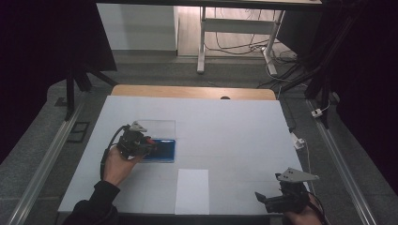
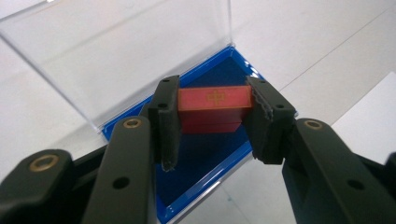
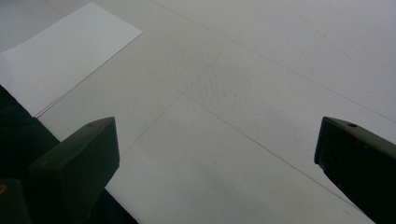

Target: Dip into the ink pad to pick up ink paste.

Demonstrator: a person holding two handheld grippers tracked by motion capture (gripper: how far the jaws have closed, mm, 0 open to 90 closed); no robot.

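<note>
High view overhead, facing forward-down; 2 gripper views close, low; white sheet (image 1: 192, 191) shared with right gripper view (image 3: 65, 51).

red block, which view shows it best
The left gripper view: the red block sits close up between the left claw pads, above the blue tray. In the high view the claw covers it, leaving a red speck. The right gripper view looks at table and paper.
</note>
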